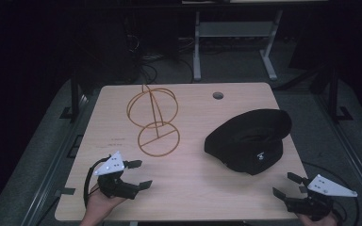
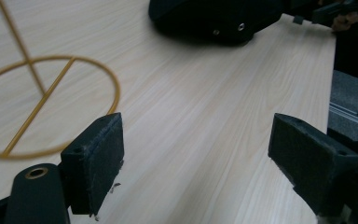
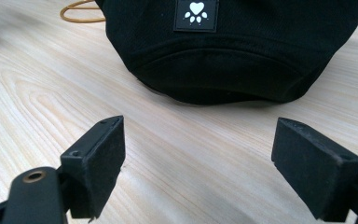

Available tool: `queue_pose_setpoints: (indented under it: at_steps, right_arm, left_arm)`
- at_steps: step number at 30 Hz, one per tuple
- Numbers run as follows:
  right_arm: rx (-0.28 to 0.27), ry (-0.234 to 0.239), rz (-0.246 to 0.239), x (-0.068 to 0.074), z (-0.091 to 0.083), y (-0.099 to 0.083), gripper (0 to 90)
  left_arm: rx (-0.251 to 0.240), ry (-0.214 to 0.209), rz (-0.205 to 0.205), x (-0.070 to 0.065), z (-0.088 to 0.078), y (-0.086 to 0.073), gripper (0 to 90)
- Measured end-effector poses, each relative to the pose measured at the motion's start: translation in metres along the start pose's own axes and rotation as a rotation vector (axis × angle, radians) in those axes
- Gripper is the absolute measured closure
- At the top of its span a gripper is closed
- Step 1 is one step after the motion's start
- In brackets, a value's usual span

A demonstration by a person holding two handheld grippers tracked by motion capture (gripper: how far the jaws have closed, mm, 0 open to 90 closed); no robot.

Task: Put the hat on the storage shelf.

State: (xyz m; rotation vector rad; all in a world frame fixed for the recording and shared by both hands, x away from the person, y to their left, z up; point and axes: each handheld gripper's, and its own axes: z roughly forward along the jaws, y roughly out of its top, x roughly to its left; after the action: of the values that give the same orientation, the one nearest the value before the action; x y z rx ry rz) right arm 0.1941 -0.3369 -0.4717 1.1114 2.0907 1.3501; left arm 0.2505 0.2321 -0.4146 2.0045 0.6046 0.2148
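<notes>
Our right claw (image 3: 198, 163) is spread wide with nothing in it, and the black hat (image 3: 233, 51) lies on the tabletop (image 3: 51, 93) just ahead of it. The hat looks soft and light, so we should pinch its floppy brim. Our left claw (image 1: 136, 174) is spread too.

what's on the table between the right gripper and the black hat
Nothing. In the right gripper view, bare wood of the table runs from the open right gripper to the black hat; the high view shows the same empty gap.
</notes>
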Motion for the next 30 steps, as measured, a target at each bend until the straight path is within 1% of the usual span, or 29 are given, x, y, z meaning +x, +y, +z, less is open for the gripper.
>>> queue_pose_setpoints:
  at_steps: [4,13,16,20,25,28,30]
  right_arm:
    - [-0.001,0.003,-0.002,0.001,-0.001,0.000,16.9]
    - [-0.002,0.004,-0.006,0.001,-0.001,0.001,16.9]
    - [0.000,0.008,-0.010,0.002,0.000,0.001,16.9]
    - [0.000,0.010,-0.010,0.002,0.000,0.002,17.0]
    - [0.003,0.015,-0.014,0.003,0.001,0.002,17.0]
    - [0.003,0.018,-0.014,0.002,0.001,0.002,17.0]
    - [0.003,0.019,-0.015,0.002,0.001,0.002,17.0]
  left_arm:
    - [-0.006,-0.023,0.039,-0.007,0.010,0.012,17.6]
    - [-0.006,-0.082,0.083,-0.019,0.037,0.036,17.6]
    - [0.002,-0.099,0.105,-0.023,0.049,0.044,17.6]
    - [0.006,-0.124,0.113,-0.026,0.066,0.053,17.6]
    - [0.015,-0.153,0.132,-0.030,0.086,0.066,17.8]
    - [0.017,-0.162,0.148,-0.033,0.099,0.075,17.8]
    - [0.018,-0.160,0.159,-0.033,0.107,0.079,17.8]
